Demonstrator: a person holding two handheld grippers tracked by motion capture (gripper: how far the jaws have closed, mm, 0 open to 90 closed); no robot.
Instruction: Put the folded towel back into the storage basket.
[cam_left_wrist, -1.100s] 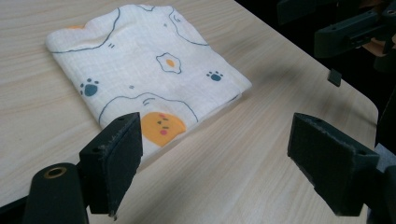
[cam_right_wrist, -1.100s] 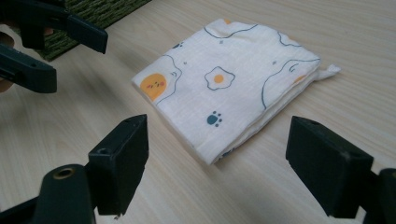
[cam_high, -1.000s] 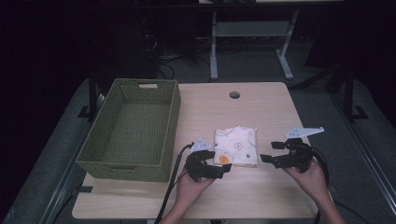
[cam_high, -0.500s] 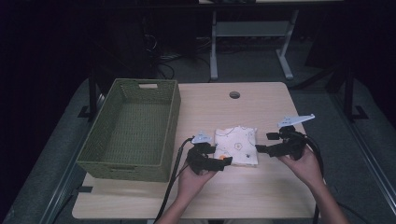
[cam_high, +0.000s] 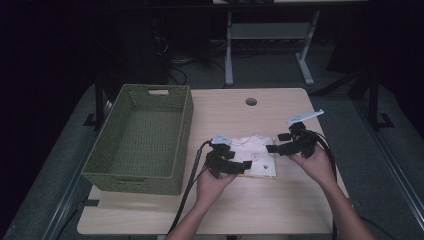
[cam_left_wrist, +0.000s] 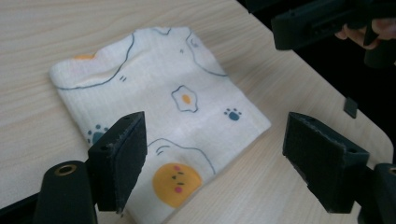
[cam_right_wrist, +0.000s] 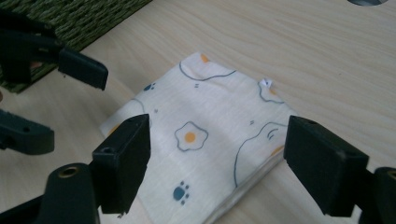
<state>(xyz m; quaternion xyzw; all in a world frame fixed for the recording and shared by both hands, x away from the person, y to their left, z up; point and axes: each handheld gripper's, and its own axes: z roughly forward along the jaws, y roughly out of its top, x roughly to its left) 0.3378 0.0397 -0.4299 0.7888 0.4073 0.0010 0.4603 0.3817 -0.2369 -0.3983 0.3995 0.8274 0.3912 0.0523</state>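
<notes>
- The folded cloth (cam_high: 254, 156), white with fried-egg and paw-print drawings, lies flat on the wooden bench (cam_high: 240, 210), a little way to the right of the green woven basket (cam_high: 142, 140).
- The left gripper (cam_high: 239, 166) sits at the cloth's left edge, the side nearer the basket. In the left gripper view its jaws stand wide apart above the cloth (cam_left_wrist: 163, 107); they have just been closing a little, and the pads press on nothing.
- The right gripper (cam_high: 274, 148) is at the cloth's right edge, its tips pointing toward the cloth. In the right gripper view its jaws are spread on either side of the cloth (cam_right_wrist: 205, 140), without clamping it.
- The cloth lies between the two grippers, which face each other across it.
- A round hole (cam_high: 251, 101) in the bench lies beyond the cloth, toward the far edge.
</notes>
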